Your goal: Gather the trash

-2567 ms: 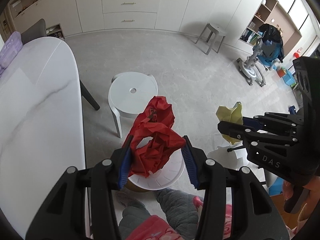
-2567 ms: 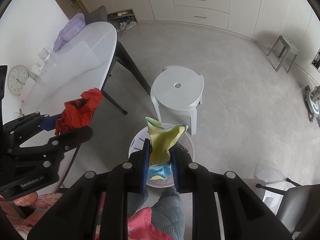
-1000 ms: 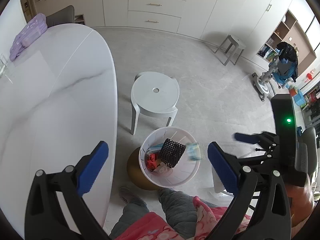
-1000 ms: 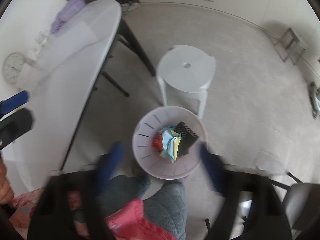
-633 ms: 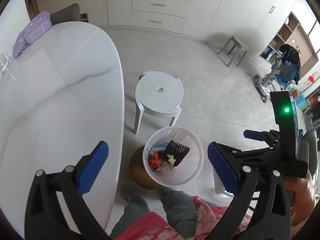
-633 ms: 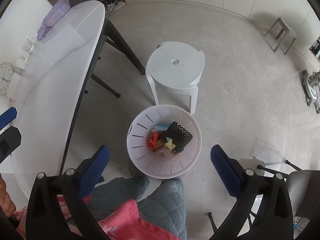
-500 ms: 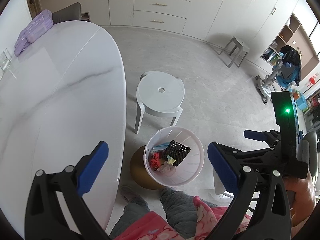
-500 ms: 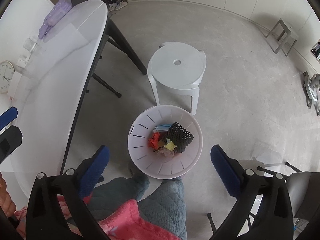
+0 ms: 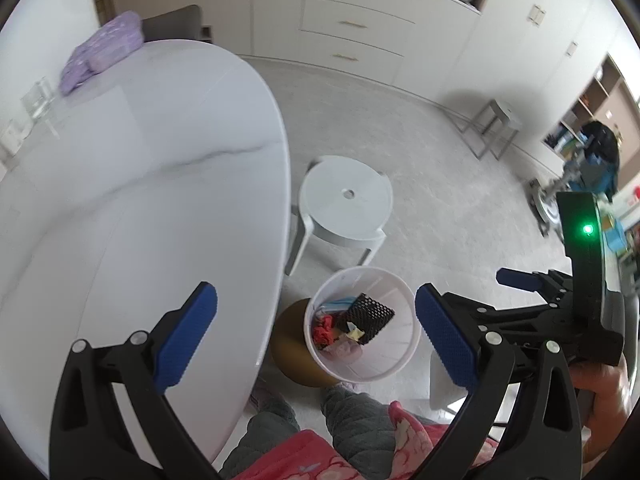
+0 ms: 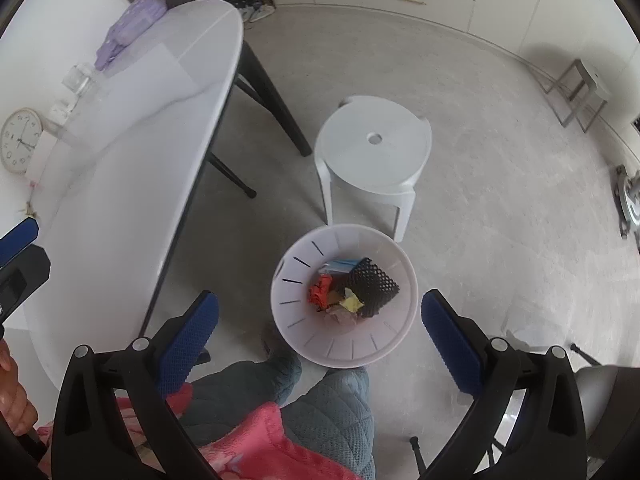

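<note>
A white slotted trash bin (image 9: 400, 344) (image 10: 300, 320) stands on the floor below both grippers. Inside it lie a red wrapper (image 9: 324, 326) (image 10: 319, 288), a yellow scrap (image 10: 352, 303), a black mesh piece (image 9: 370, 314) (image 10: 374, 280) and a blue packet (image 10: 340, 265). My left gripper (image 9: 316, 340) is open wide and empty, high above the bin. My right gripper (image 10: 320, 332) is open wide and empty above the bin too; it also shows at the right of the left wrist view (image 9: 520, 280).
A white marble table (image 9: 120, 200) (image 10: 132, 128) stands at the left with a purple pouch (image 9: 100, 52) at its far end. A white round stool (image 9: 348, 204) (image 10: 372, 152) stands just beyond the bin. The person's legs (image 10: 320, 404) are beneath me.
Both grippers dropped the red and yellow wrappers into the bin and opened wide. Since then they have risen and drawn back a little.
</note>
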### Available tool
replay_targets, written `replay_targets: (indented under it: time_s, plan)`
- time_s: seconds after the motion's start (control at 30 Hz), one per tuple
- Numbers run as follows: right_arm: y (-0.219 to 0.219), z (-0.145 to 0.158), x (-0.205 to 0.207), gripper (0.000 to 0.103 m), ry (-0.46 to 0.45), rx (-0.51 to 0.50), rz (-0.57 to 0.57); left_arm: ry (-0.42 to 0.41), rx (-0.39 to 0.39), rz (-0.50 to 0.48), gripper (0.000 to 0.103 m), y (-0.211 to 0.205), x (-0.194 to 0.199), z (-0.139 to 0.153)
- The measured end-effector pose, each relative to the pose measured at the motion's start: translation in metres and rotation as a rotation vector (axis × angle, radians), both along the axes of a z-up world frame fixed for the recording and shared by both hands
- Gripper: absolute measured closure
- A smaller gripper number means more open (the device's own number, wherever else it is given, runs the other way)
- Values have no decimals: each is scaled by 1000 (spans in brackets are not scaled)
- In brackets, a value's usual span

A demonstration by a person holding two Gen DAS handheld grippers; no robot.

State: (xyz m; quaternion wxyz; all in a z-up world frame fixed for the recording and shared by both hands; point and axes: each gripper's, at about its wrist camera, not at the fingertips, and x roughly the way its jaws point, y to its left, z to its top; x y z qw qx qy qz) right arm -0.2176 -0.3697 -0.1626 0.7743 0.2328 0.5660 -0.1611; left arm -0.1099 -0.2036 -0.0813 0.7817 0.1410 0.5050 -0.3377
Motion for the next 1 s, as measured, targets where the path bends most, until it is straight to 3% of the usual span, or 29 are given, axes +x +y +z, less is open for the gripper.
replay_targets:
  time_s: [0.17,0.33,0.57,1.0]
  plan:
    - [10,17,18,3,-31,-25,49,-21,-9,84,8,18,11,12]
    - [27,48,47,3,-86,-76,136,-97,-3,181,8,47,20,34]
    - [57,98,97,2,-238,-58,262,-217,21,347,8,101,38,73]
    - [142,200,148,2,-488,-130,452,-305,-25,636,8,211,74,124]
